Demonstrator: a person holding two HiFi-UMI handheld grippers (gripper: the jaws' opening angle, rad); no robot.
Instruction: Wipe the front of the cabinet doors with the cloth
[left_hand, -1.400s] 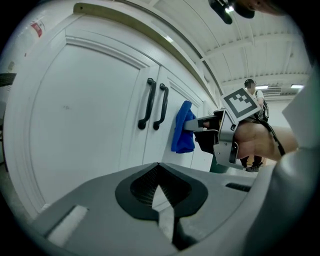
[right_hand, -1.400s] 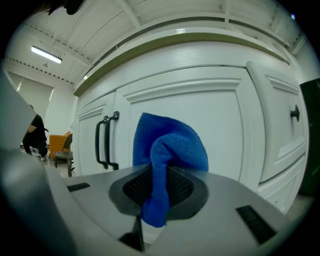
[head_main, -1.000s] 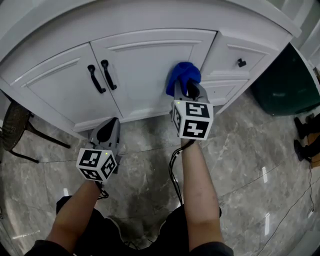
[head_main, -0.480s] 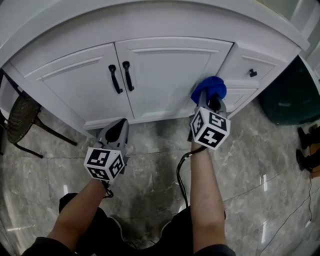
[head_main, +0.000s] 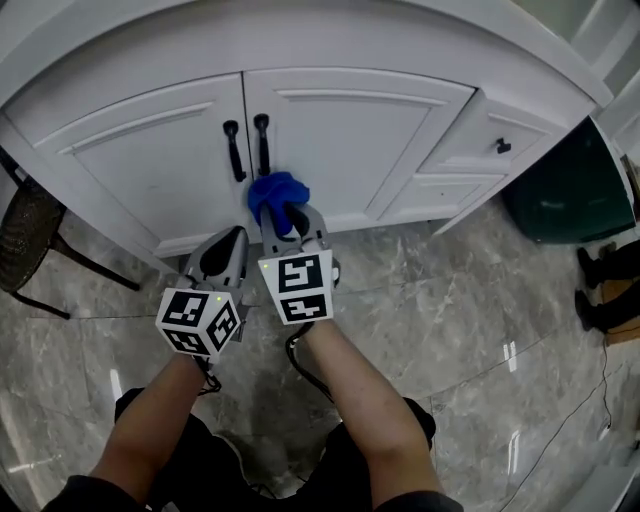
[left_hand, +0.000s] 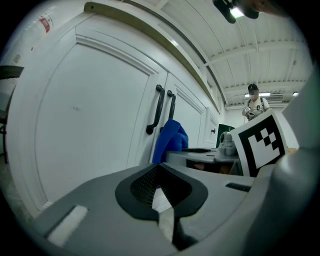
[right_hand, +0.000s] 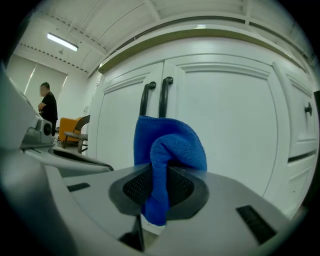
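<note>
- Your right hand-held gripper (head_main: 290, 228) pinches the cloth (head_main: 274, 190), bunched ahead of it at the doors (head_main: 350, 150), just below the handles (head_main: 247, 145).
- Your left hand-held gripper (head_main: 224, 252), pressed together and empty, hangs alongside.

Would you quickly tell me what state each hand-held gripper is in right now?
Left hand-held gripper: closed, holding nothing.
Right hand-held gripper: closed on the blue cloth.
</note>
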